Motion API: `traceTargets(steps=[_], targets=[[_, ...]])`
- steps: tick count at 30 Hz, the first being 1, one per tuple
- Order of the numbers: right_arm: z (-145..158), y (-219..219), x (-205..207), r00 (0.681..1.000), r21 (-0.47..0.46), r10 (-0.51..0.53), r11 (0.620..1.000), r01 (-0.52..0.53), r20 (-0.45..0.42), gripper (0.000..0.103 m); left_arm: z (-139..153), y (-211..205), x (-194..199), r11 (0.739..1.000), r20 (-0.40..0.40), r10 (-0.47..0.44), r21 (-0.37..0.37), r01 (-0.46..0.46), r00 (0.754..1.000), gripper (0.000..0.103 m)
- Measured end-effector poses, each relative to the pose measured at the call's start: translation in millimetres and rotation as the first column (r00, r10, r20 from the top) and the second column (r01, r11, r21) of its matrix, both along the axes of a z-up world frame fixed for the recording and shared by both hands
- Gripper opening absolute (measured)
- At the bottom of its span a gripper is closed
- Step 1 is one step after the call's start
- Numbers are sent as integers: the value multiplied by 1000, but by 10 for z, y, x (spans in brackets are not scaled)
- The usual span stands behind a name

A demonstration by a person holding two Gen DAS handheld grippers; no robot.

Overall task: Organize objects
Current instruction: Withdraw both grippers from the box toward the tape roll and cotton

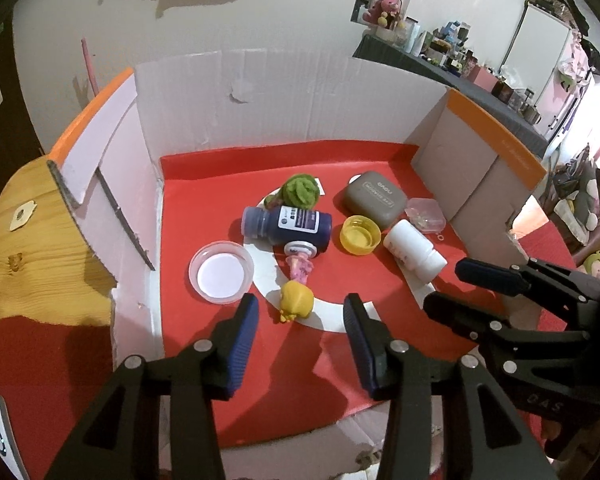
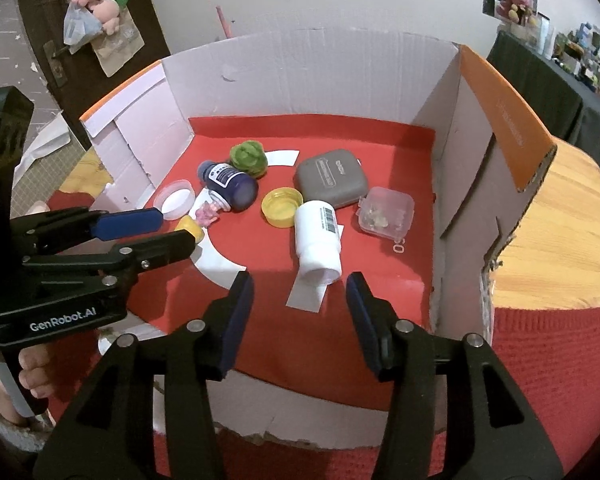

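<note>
Left wrist view: left gripper (image 1: 300,316) parted and empty, poised above the yellow toy (image 1: 297,301) at lower centre; right gripper (image 1: 452,284) enters from the right edge, likewise parted, holding nothing. Right wrist view: right gripper (image 2: 300,300) hangs just short of the white bottle (image 2: 317,236), which lies on its side, likely the nearer pick. Items sit clustered mid-frame on the red mat (image 2: 380,264): blue bottle (image 2: 230,184), yellow cap (image 2: 281,206), grey case (image 2: 332,178), clear box (image 2: 386,214), dish (image 2: 175,196). Cardboard walls (image 2: 300,76) bound three sides; bare mat in the lower frame gives approach room; tightest at the right wall.
</note>
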State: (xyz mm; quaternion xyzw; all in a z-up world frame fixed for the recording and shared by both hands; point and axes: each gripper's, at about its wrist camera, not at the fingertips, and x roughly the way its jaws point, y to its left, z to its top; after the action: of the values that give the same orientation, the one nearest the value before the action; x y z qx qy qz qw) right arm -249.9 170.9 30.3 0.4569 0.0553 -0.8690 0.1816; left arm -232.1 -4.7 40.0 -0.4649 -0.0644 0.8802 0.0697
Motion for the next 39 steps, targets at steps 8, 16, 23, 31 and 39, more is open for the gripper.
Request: traceTargets(steps=[8, 16, 23, 31, 39], targets=[[78, 24, 70, 1000, -10, 0, 1000, 0, -19, 56, 35, 10, 50, 1000, -13, 10, 0, -10, 1000, 59], [124, 37, 159, 999, -8, 2, 1000, -3, -36, 63, 85, 4, 132, 1000, -24, 21, 7, -21, 999, 67], [207, 25, 265, 998, -7, 8, 1000, -8, -64, 69, 152, -7, 231, 999, -48, 46, 1, -46, 998, 81], [274, 17, 378, 996, -2, 12, 1000, -13, -83, 76, 233, 1, 345, 998, -71, 64, -17, -66, 995, 90], [357, 22, 538, 994, 0, 16, 1000, -16, -106, 82, 352, 58, 489, 996, -110, 63, -51, -69, 992, 100]])
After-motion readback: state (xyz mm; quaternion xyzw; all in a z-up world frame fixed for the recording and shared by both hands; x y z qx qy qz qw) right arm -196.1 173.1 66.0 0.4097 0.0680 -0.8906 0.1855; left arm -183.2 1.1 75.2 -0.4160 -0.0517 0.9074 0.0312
